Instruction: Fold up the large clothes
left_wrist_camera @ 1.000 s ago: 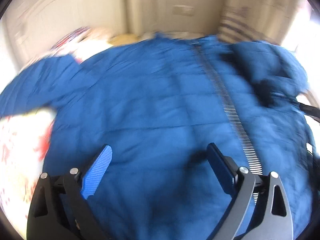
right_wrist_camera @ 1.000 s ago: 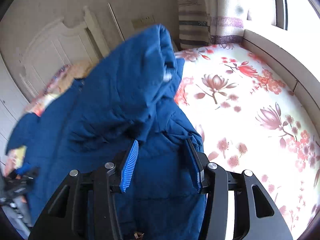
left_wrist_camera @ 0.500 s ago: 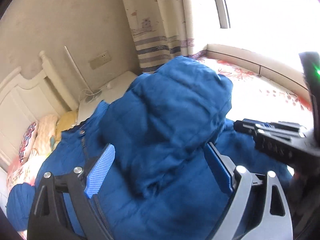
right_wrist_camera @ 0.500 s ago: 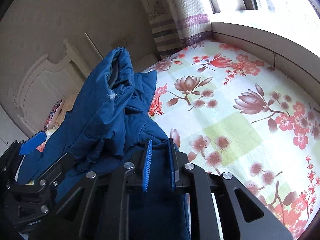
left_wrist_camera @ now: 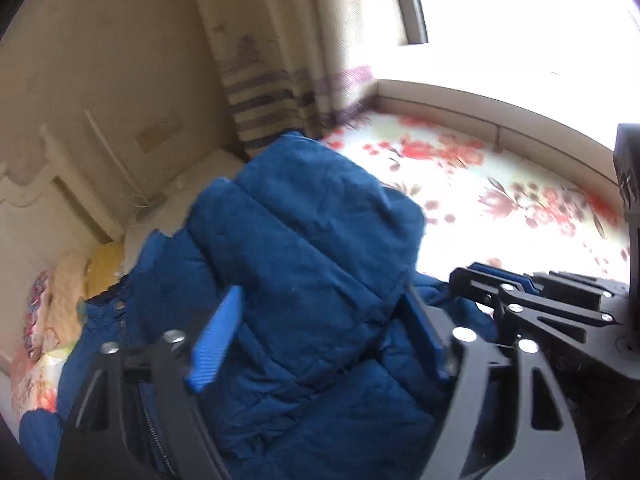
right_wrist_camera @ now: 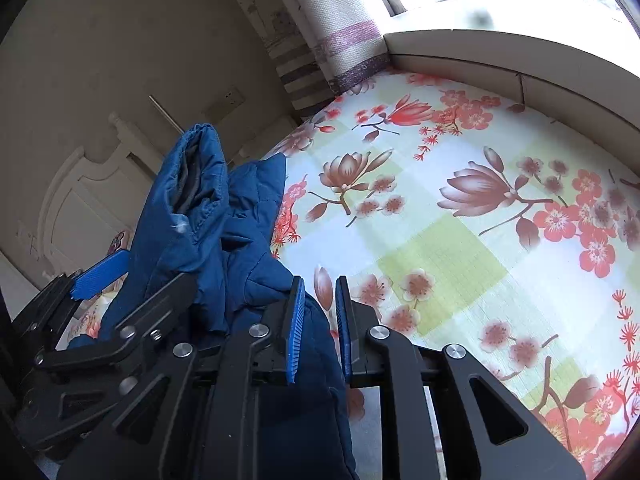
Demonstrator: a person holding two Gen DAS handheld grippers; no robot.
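A large blue padded jacket (left_wrist_camera: 304,280) lies on a bed with a floral sheet (right_wrist_camera: 460,248). One sleeve (right_wrist_camera: 188,208) stands lifted and folded over the body. My left gripper (left_wrist_camera: 320,336) is open, its fingers on either side of the folded sleeve; it also shows at the left of the right wrist view (right_wrist_camera: 132,280). My right gripper (right_wrist_camera: 318,328) is shut on the jacket's edge (right_wrist_camera: 316,320), with fabric between the blue pads. It shows at the right of the left wrist view (left_wrist_camera: 504,280).
A white headboard (right_wrist_camera: 80,200) and pillows (left_wrist_camera: 68,292) stand at the far end. A striped curtain (right_wrist_camera: 328,40) hangs by the window, with a ledge (right_wrist_camera: 520,68) along the bed's far side. A nightstand (left_wrist_camera: 192,184) stands by the wall.
My left gripper swung from over the flat jacket body to the lifted sleeve and now straddles it. My right gripper closed on the jacket edge.
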